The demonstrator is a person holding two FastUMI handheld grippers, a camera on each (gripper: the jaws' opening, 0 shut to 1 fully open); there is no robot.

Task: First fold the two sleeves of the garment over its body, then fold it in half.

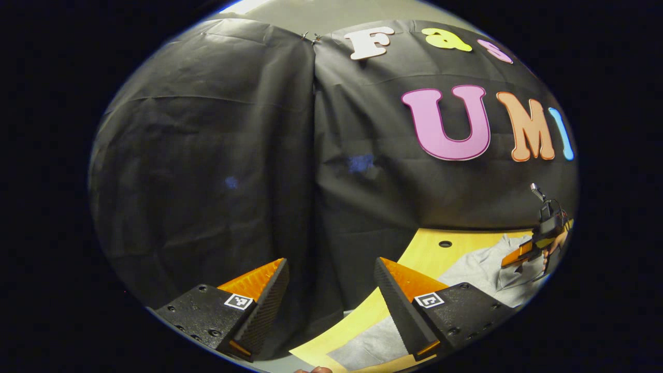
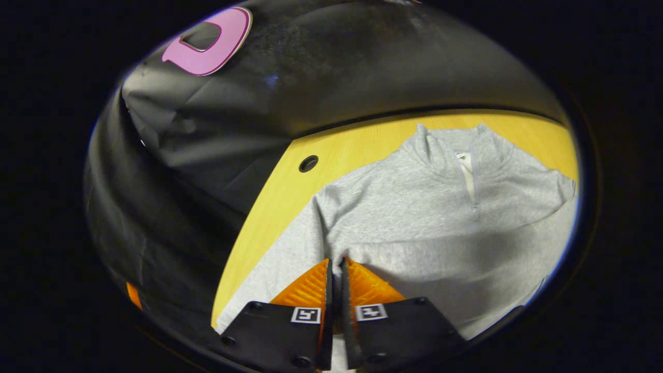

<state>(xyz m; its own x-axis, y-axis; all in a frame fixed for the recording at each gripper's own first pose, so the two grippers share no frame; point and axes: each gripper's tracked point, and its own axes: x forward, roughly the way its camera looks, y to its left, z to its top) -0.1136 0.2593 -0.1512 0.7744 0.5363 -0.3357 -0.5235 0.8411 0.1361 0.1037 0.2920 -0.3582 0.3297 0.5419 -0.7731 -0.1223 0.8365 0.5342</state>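
Right gripper [image 2: 335, 267]: fingers clenched together at lower centre, over the grey garment [image 2: 414, 217], which spreads up and right across the yellow table [image 2: 269, 207]. Whether cloth is pinched cannot be told. Left gripper [image 1: 331, 269]: released, garment at lower right.

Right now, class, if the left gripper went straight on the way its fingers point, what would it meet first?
Probably the black cloth wall. The left gripper is open and points past the wooden table's edge, with the grey garment off to one side. Depth is hard to judge.
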